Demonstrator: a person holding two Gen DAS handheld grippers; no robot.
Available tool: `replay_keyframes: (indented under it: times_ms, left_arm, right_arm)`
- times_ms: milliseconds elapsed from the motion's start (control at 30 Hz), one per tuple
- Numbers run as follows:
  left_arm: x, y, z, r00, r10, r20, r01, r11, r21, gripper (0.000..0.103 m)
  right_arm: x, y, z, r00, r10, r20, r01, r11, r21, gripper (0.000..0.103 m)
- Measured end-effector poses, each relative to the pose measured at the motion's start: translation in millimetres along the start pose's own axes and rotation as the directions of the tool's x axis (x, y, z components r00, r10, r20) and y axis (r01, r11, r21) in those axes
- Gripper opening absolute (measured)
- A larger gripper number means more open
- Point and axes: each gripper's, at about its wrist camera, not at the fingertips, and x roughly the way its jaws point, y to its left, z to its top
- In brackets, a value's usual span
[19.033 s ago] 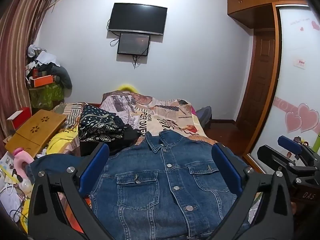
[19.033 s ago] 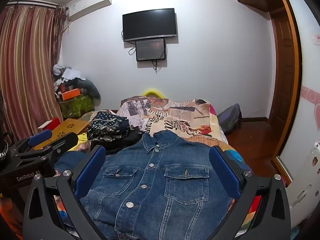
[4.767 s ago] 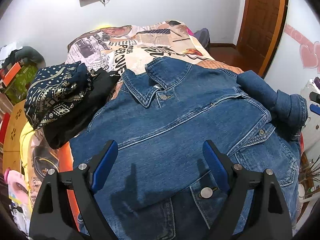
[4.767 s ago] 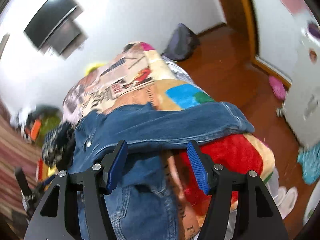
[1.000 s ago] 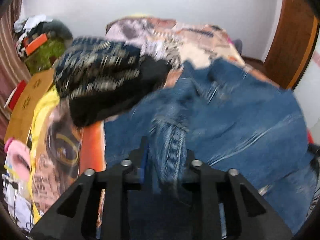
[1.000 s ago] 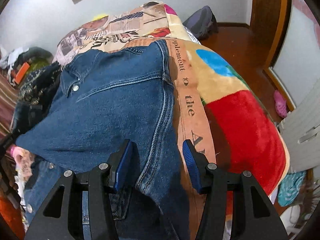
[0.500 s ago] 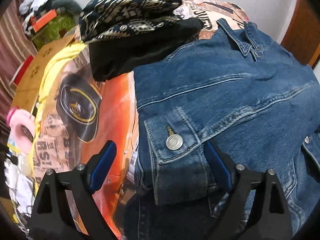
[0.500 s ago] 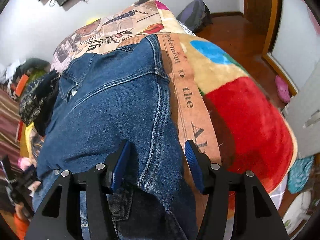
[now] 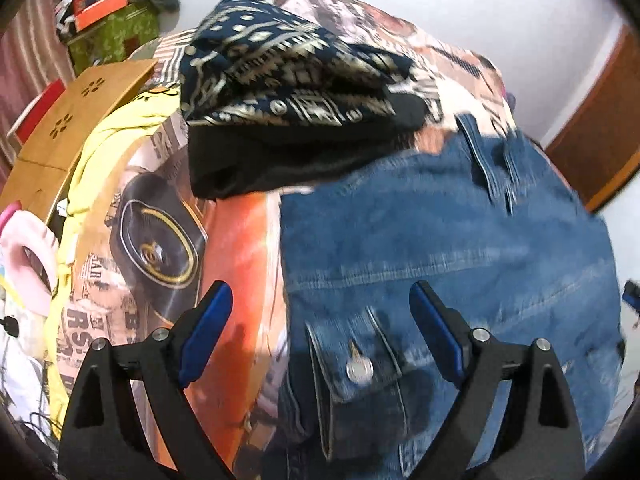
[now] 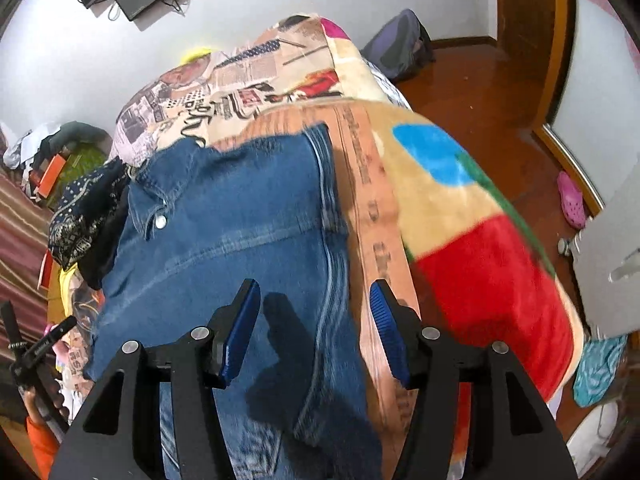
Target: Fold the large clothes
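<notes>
Jacket: a denim jacket [image 9: 440,240] is laid on the bed [image 10: 480,280], collar toward the far wall; in the right view its right edge runs just beside a printed strip of the blanket.
Cuff: a buttoned cuff [image 9: 356,364] is seen lying across the jacket's near left part, between the left jaws.
Done: both sides are judged folded in, since no sleeve is seen hanging off either edge.
Left: a crosswise fold, hem toward collar, is judged still to be made; the hem is not in view.
Left gripper [image 9: 320,332]: held wide open over the cuff, nothing gripped.
Right gripper [image 10: 314,332]: about half open, astride the right edge seam; the pads are not seen pressing on cloth.
Clutter: a patterned and black pile [image 9: 288,92] is kept beyond the jacket's left shoulder.
</notes>
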Motion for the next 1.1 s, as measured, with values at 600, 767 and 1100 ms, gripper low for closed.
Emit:
replay_keyframes:
  times_ms: [600, 767, 1100]
  left_arm:
    - [114, 41, 14, 0.920, -0.328, -0.215, 0.261, 0.921, -0.289, 0.088]
    - [133, 29, 24, 0.887, -0.407, -0.221, 0.363, 0.907, -0.213, 0.087]
    - [145, 25, 46, 0.877, -0.435, -0.206, 0.391, 0.893, -0.223, 0.085]
  right_arm:
    - [55, -11, 50, 0.987, 0.111, -0.118, -0.111, 0.994, 0.010, 0.053]
    - [69, -13, 59, 0.976, 0.182, -0.124, -0.179, 0.983, 0.029, 0.053]
    - [94, -4, 75, 0.967, 0.203, -0.151, -0.204, 0.979, 0.012, 0.056]
